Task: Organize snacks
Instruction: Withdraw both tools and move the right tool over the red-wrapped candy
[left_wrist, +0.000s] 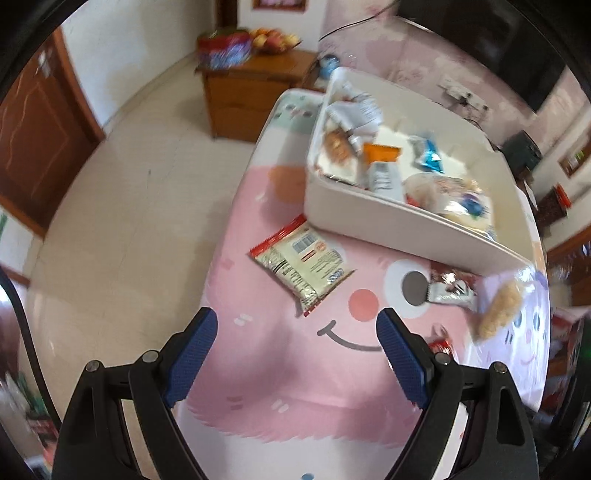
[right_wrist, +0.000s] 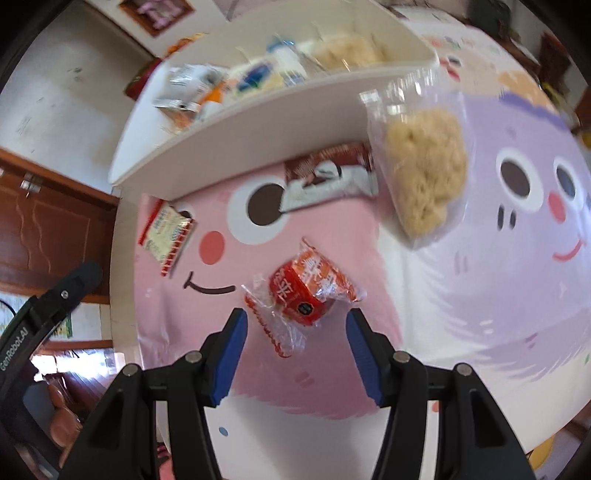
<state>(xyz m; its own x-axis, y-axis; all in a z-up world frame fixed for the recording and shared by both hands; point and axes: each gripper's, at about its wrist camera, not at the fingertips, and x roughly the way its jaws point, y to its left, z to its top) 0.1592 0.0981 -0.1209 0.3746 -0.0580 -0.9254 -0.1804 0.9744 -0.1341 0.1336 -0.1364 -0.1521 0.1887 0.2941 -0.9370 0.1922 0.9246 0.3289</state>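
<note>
A white bin (left_wrist: 388, 218) full of snack packets stands on the pink cartoon tablecloth (left_wrist: 295, 387); it also shows in the right wrist view (right_wrist: 258, 122). My left gripper (left_wrist: 297, 328) is open and empty above the cloth, short of a cream packet with red edges (left_wrist: 304, 264). My right gripper (right_wrist: 293, 325) is open, its jaws either side of a small red wrapped snack (right_wrist: 304, 291) lying on the cloth. A clear bag of pale crisps (right_wrist: 423, 173) and a brown-and-white packet (right_wrist: 325, 177) lie by the bin's front wall.
The cream packet also shows at the left in the right wrist view (right_wrist: 166, 234). The table's left edge (left_wrist: 225, 229) drops to a tiled floor. A wooden cabinet (left_wrist: 251, 96) with fruit stands beyond. The other gripper's arm (right_wrist: 48, 306) is at far left.
</note>
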